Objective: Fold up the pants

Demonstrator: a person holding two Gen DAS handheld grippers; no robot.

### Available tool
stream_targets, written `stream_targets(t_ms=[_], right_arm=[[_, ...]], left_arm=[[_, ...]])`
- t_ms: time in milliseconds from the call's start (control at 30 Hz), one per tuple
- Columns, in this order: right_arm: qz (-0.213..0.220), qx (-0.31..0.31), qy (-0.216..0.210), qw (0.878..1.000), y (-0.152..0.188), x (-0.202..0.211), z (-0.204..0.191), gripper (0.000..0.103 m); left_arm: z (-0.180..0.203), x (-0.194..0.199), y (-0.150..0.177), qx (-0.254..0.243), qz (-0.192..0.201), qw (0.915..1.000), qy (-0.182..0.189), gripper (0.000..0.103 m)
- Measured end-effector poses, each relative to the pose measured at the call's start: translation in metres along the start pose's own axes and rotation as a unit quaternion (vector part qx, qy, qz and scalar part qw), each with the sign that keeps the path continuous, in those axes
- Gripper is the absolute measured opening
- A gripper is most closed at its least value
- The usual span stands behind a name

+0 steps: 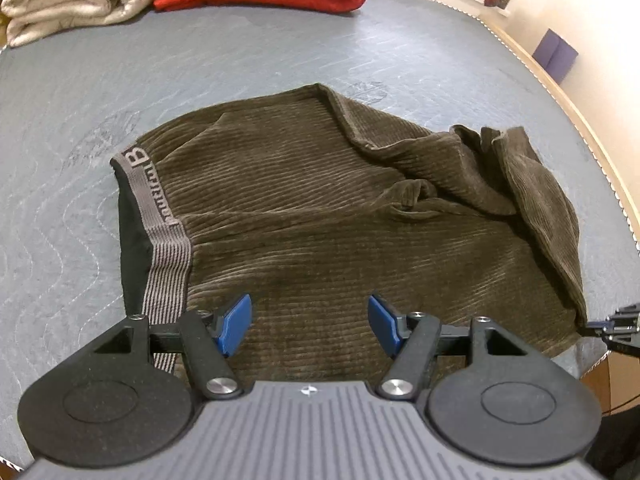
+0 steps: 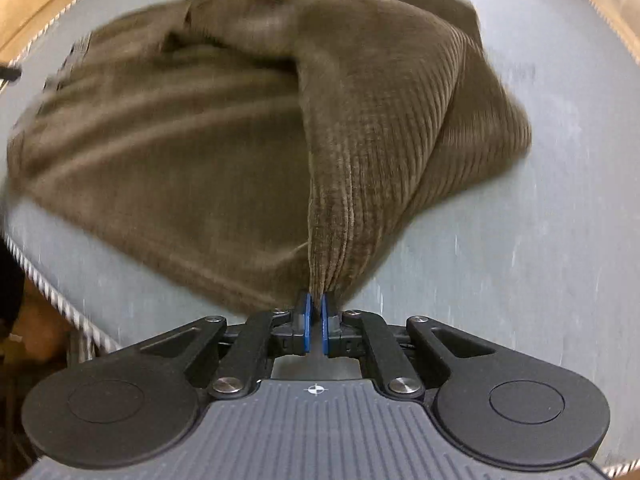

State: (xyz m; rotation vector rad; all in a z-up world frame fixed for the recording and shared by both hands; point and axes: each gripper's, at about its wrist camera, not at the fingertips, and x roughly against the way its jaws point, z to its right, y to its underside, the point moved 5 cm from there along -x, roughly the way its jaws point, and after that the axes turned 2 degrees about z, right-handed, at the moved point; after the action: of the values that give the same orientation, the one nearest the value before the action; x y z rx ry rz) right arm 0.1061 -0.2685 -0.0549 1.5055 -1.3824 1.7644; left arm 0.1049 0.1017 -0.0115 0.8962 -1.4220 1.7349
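Grey quilt (image 2: 500, 240): pants (image 2: 360, 140) pinched (right hand-held gripper (image 2: 315, 308)).

Right gripper (image 2: 315, 304) at 6 o'clock, blue pads (image 2: 306, 322) pinched tight on a bunched fold of brown corduroy pants (image 2: 192, 152). Held fold runs as a ridge from the pads up toward 12 o'clock. Rest of the pants spreads toward 9 and 10 o'clock, blurred, with another flap toward 2 o'clock. Grey quilted mat (image 2: 520, 260) underneath, bare at 3 to 5 o'clock. Zigzag-stitched mat edge (image 2: 60, 300) at 8 o'clock.
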Motion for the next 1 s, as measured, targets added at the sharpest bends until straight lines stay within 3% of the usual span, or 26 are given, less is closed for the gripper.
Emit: stream_targets(t_ms=[67,167,267,333,500,700,867,933,967,1000], right_arm=[[0.007,-0.004,0.012,1.0,0.002,0.004,0.002,0.005],[0.059,-0.021,0.017,0.998,-0.015,0.021,0.002,0.011],[0.126,-0.028,0.047,0.99,-0.05,0.036,0.001,0.035],[0.158,-0.031,0.069,0.984,-0.074,0.037,-0.002,0.042],[0.18,-0.013,0.103,0.978,-0.134,0.011,-0.022,0.044],[0.167,0.01,0.133,0.977,-0.191,-0.039,-0.05,0.052],[0.105,0.076,0.191,0.973,-0.201,-0.08,-0.062,0.049],[0.1,0.078,0.207,0.97,-0.2,-0.083,-0.057,0.035],[0.105,0.067,0.204,0.971,-0.201,-0.081,-0.053,0.017],[0.116,0.045,0.192,0.974,-0.203,-0.075,-0.047,0.013]], left_arm=[[-0.002,0.0,-0.001,0.007,0.0,1.0,0.002,0.07],[0.001,0.001,-0.002,0.006,0.002,1.0,0.005,0.07],[0.005,-0.002,-0.002,0.001,0.001,1.0,0.002,0.07],[0.007,-0.004,-0.002,0.002,-0.002,1.0,0.0,0.07],[0.008,-0.008,-0.004,0.003,-0.004,1.0,-0.004,0.071],[0.005,-0.014,-0.009,0.01,-0.007,0.9999,-0.011,0.071],[-0.006,-0.018,-0.013,0.016,-0.009,0.9996,-0.023,0.071],[-0.01,-0.018,-0.015,0.023,-0.009,0.9994,-0.022,0.071],[-0.012,-0.017,-0.015,0.026,-0.007,0.9994,-0.021,0.071],[-0.012,-0.017,-0.016,0.027,-0.006,0.9994,-0.021,0.071]])
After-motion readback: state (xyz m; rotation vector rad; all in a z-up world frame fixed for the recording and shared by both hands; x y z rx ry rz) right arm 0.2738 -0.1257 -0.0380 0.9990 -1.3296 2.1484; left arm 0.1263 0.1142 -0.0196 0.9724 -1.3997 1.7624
